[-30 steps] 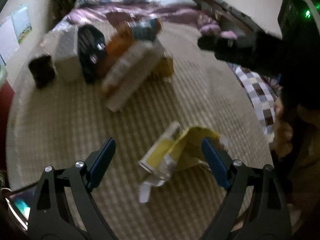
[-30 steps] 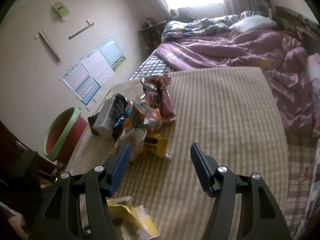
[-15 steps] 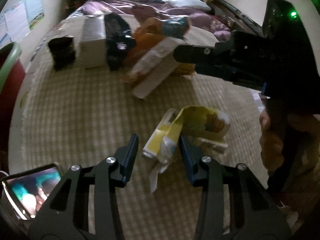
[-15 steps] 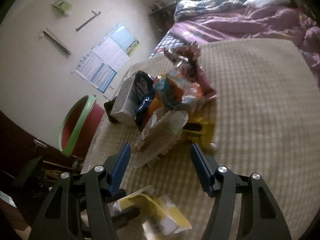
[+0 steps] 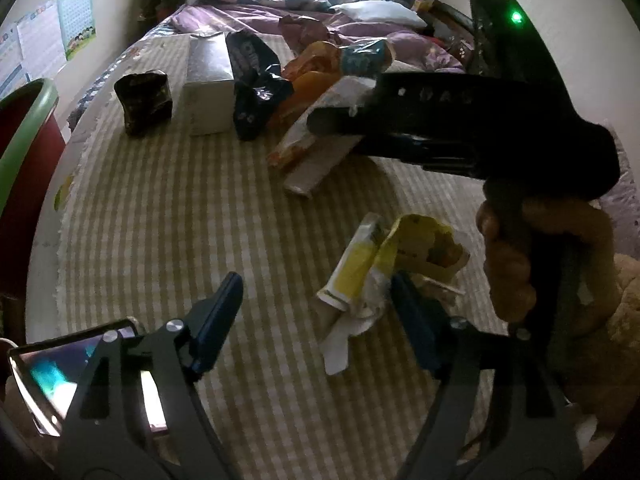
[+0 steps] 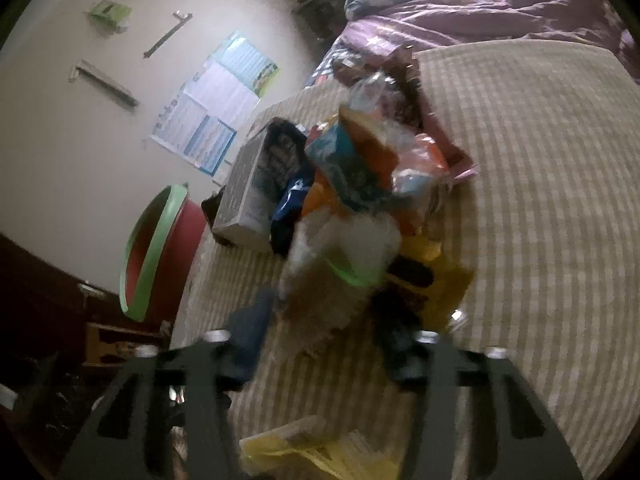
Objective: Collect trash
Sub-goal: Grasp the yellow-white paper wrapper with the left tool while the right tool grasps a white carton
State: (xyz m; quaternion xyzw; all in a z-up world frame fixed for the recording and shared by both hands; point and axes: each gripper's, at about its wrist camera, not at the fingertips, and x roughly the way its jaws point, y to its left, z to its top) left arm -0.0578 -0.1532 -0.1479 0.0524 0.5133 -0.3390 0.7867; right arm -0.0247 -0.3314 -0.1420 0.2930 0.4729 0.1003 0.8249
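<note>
A crumpled yellow and white wrapper (image 5: 384, 264) lies on the striped bed cover, against the right finger of my open left gripper (image 5: 316, 312), not clamped. It also shows at the bottom of the right wrist view (image 6: 320, 452). A pile of snack bags and wrappers (image 6: 360, 184) lies ahead, with a white wrapper (image 5: 320, 140) at its near edge. My right gripper (image 6: 324, 332) is open, its fingers reaching around the near end of the pile. The right gripper also crosses the left wrist view (image 5: 460, 120).
A red bin with a green rim (image 6: 156, 256) stands left of the bed, also at the left edge of the left wrist view (image 5: 24, 128). A grey box (image 5: 210, 84) and a dark packet (image 5: 144, 100) stand at the pile's left. Purple bedding (image 6: 500, 12) lies behind.
My left gripper closed around the yellow wrapper, then opened again. My right gripper moved forward and down to the pile's near end.
</note>
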